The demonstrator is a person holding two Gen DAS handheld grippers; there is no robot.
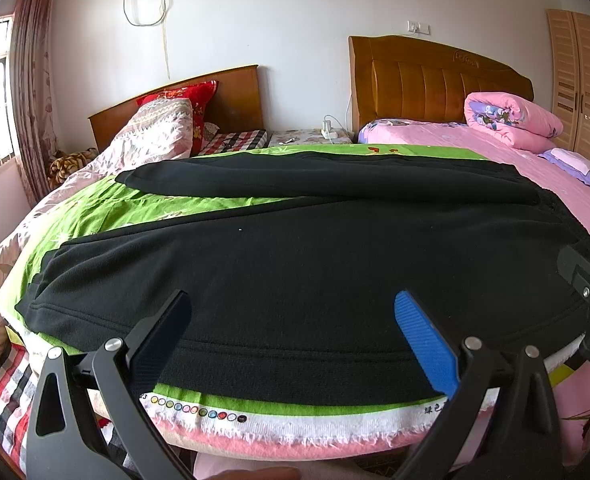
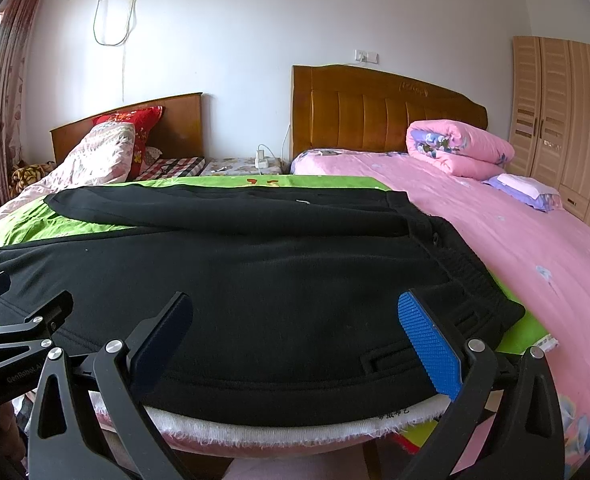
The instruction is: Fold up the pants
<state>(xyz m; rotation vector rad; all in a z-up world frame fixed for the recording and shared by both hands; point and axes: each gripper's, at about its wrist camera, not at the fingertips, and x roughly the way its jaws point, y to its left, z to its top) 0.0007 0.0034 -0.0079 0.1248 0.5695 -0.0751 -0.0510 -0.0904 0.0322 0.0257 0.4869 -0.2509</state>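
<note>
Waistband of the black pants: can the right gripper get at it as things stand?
Probably yes. The right gripper is open just above the pants, and the waistband lies bare near its right side, nothing over it.

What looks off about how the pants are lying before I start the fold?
The black pants lie flat on the green cloth, but the legs splay: the far leg angles away from the near one, leaving a green wedge between them. Both the left gripper and right gripper are open, holding nothing.
</note>
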